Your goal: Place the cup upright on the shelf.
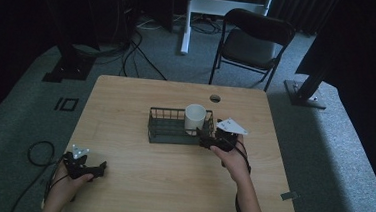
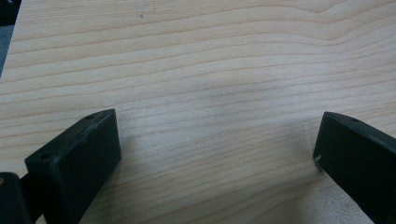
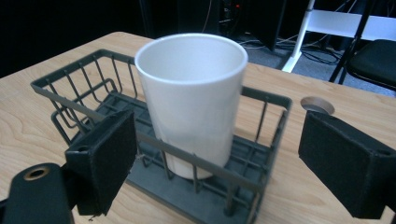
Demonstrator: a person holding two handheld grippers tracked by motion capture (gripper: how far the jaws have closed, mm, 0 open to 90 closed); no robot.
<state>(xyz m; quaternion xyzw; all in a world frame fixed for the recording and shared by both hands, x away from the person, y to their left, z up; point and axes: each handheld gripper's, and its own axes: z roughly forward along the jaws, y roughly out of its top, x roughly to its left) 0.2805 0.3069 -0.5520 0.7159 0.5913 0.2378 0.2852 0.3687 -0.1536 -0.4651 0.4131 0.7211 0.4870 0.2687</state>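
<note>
A white cup (image 1: pixel 195 118) (image 3: pixel 194 95) stands upright at the right end of a dark wire basket (image 1: pixel 167 129) (image 3: pixel 70 91) in the middle of the wooden table (image 1: pixel 136 177). My right gripper (image 1: pixel 205 137) (image 3: pixel 217 154) sits just outside the basket's near right corner. Its jaws are spread wide and apart from the cup, with nothing between them. My left gripper (image 1: pixel 102 167) (image 2: pixel 217 149) rests low over bare wood at the table's front left, open and empty.
A round cable hole (image 1: pixel 215 98) (image 3: pixel 317 104) lies in the table behind the basket. A black folding chair (image 1: pixel 253 40) and a white desk leg (image 1: pixel 187 20) stand on the carpet beyond the far edge. Cables (image 1: pixel 40 152) trail on the floor at left.
</note>
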